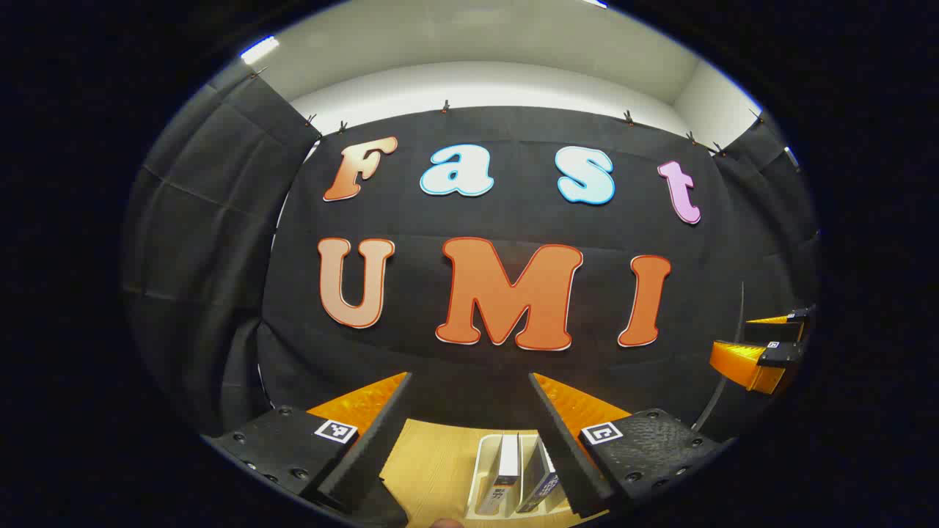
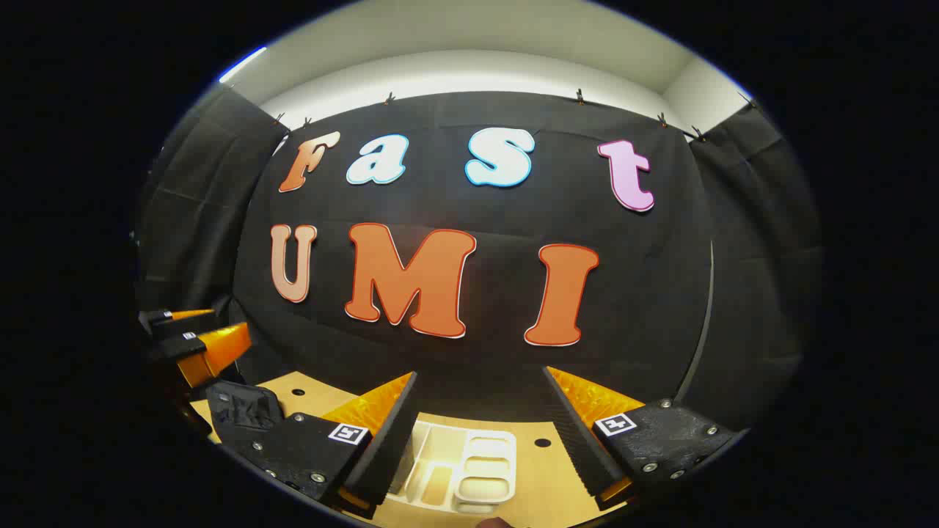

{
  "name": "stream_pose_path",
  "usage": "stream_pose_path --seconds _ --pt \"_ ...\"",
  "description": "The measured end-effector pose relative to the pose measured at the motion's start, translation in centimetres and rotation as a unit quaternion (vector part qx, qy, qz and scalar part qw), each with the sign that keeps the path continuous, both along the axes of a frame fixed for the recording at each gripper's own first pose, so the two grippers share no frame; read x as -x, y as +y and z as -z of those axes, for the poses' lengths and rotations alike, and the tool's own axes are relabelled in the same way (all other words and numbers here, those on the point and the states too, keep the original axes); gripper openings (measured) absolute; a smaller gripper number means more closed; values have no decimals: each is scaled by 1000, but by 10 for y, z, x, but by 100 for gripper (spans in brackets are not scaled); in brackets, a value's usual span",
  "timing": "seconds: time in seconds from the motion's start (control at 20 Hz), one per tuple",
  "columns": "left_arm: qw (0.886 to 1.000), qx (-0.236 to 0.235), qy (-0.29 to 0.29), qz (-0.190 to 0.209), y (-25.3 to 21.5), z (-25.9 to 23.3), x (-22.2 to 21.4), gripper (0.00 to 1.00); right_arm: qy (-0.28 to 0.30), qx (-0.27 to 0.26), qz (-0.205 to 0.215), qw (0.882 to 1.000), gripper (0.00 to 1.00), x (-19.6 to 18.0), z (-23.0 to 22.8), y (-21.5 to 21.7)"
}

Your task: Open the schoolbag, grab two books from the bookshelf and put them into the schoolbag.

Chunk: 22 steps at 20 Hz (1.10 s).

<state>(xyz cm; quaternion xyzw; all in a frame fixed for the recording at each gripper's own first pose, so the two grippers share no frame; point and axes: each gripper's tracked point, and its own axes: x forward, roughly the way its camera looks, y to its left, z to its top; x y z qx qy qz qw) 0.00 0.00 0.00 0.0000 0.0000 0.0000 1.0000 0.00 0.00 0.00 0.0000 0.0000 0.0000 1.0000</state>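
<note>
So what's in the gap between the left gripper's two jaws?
In the left gripper view, the open jaws of the left gripper frame a white bookshelf holding two upright books, farther off on the wooden table.

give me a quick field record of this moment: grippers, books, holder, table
left gripper: open, raised above the table, nothing between its fingers
right gripper: open, raised, holding nothing
books: two, upright in the bookshelf, below the left gripper
bookshelf: pale rack standing on the table
organiser tray: pale, with compartments, below the right gripper
table: light wood
schoolbag: cannot tell where
</note>
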Motion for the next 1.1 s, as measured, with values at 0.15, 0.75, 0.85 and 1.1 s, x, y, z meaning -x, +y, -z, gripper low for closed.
stream_pose_path --seconds 0.15,0.75,0.85,1.1 --pt "1000 16 10 -2 -15 18 -4 95 -8 -11 6 1000 100 -11 7 -9" --pt "1000 -6 10 -19 -24 28 -10 95 12 -30 11 999 96 -25 38 -9" --pt "1000 -12 16 -3 -23 33 -14 95 9 -33 26 999 96 -23 36 -3" --pt "999 -29 3 39 -10 23 -21 95 9 -38 63 997 96 -17 29 20"
